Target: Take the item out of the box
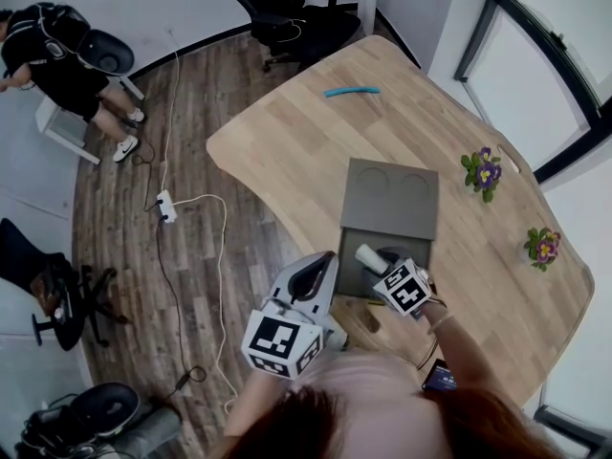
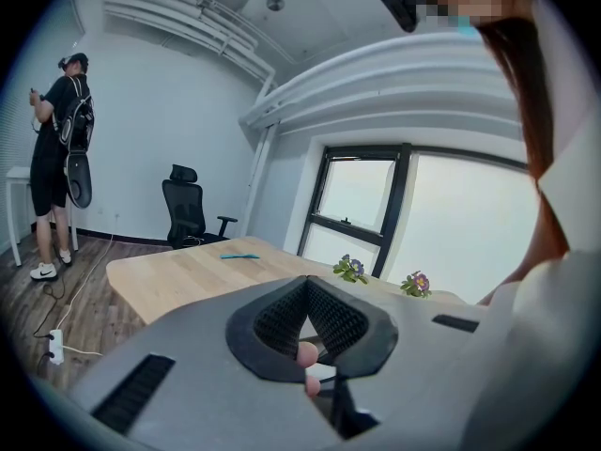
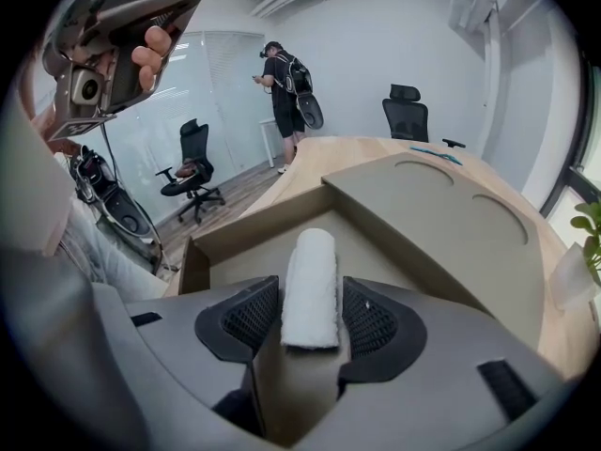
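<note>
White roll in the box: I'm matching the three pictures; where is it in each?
Head view: white roll in the open box, low centre.
Left gripper view: not in it.
Right gripper view: low centre, between the open jaws of the right gripper.
Shared landmark: the blue stick on the table.

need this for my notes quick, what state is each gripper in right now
Left gripper: fingers closed, empty.
Right gripper: fingers open around the white roll in the box, not gripping it.

No words, numbers or brand names can be read anywhere. The marker cubes [image 1: 280, 343] show only black-and-white square patterns.
</note>
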A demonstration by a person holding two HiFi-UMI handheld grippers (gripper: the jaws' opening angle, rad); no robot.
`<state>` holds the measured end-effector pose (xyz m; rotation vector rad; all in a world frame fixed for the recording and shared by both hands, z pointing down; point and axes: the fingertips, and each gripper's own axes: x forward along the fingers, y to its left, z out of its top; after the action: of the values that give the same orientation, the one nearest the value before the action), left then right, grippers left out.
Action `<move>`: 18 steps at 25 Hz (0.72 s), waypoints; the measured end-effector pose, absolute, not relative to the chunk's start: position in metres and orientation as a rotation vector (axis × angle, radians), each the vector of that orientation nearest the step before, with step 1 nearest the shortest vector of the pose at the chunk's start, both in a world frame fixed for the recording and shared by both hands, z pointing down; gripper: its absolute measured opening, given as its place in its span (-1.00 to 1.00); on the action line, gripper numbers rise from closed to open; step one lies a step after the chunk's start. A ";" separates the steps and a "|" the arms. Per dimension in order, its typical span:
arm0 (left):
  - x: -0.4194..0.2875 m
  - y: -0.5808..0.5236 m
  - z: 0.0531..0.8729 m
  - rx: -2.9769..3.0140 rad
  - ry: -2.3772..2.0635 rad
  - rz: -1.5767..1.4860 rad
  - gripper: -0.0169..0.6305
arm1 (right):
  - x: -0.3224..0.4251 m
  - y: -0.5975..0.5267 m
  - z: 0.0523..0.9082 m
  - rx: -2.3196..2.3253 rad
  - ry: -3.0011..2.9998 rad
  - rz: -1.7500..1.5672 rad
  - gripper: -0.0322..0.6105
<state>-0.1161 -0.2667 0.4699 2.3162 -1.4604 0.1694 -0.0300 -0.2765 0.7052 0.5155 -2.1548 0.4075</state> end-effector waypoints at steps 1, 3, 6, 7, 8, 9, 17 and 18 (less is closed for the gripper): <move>-0.116 -0.267 0.470 2.315 -1.460 0.170 -0.95 | -0.030 -0.277 0.705 0.521 -2.152 0.409 -0.32; -0.116 -0.268 0.470 2.315 -1.458 0.163 -0.95 | -0.029 -0.280 0.706 0.540 -2.144 0.411 -0.32; -0.115 -0.269 0.469 2.319 -1.452 0.157 -0.95 | -0.027 -0.283 0.706 0.565 -2.130 0.406 -0.38; -0.115 -0.269 0.469 2.321 -1.450 0.155 -0.95 | -0.026 -0.283 0.706 0.570 -2.128 0.407 -0.39; -0.115 -0.268 0.468 2.323 -1.448 0.152 -0.95 | -0.026 -0.284 0.706 0.575 -2.128 0.413 -0.41; -0.115 -0.268 0.468 2.325 -1.447 0.151 -0.95 | -0.026 -0.284 0.706 0.580 -2.130 0.422 -0.45; -0.116 -0.269 0.463 2.343 -1.438 0.135 -0.95 | -0.025 -0.285 0.705 0.598 -2.129 0.413 -0.47; -0.115 -0.269 0.462 2.348 -1.436 0.135 -0.95 | -0.025 -0.285 0.705 0.602 -2.129 0.408 -0.47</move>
<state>-0.1152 -0.2686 0.4624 2.3480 -1.4359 0.1353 -0.0252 -0.2847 0.7050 0.6017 -2.1289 0.4083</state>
